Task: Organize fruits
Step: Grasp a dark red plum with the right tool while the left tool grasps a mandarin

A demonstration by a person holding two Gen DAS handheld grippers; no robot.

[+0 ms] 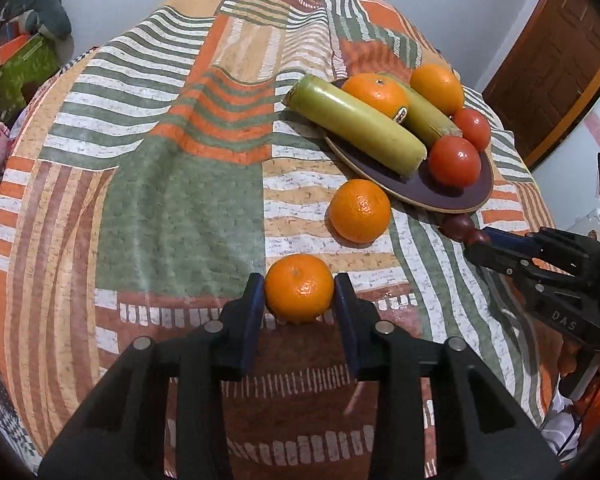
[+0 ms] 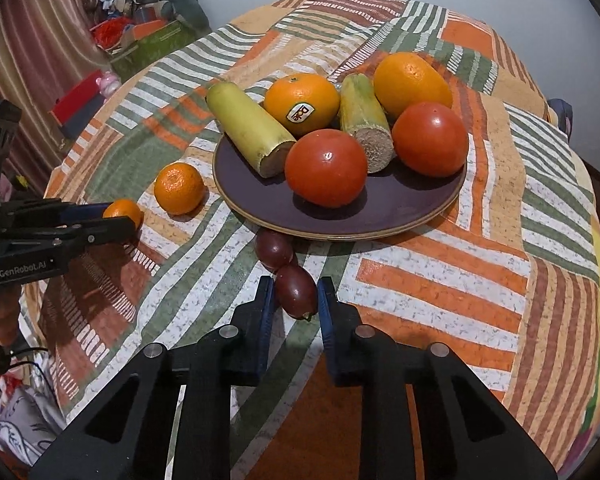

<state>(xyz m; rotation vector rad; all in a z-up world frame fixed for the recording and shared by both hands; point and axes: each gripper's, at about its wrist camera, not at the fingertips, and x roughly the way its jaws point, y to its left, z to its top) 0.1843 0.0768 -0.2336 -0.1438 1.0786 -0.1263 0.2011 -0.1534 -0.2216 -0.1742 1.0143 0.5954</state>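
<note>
My left gripper (image 1: 299, 294) clamped a mandarin (image 1: 299, 289); my right gripper (image 2: 296, 296) pinched a dark red fruit (image 2: 296, 290) just short of the purple plate (image 2: 380, 208).

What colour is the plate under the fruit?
Dark purple plate with a tan rim, clearest in the right wrist view.

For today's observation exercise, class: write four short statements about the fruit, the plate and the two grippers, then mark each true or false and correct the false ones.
1. The left gripper has a small orange between its fingers. True.
2. Two tomatoes lie on the plate. True.
3. The right gripper is closing around a banana. False: a dark red oval fruit sits between its fingers.
4. Every orange is on the plate. False: another orange lies on the tablecloth beside the plate.
</note>
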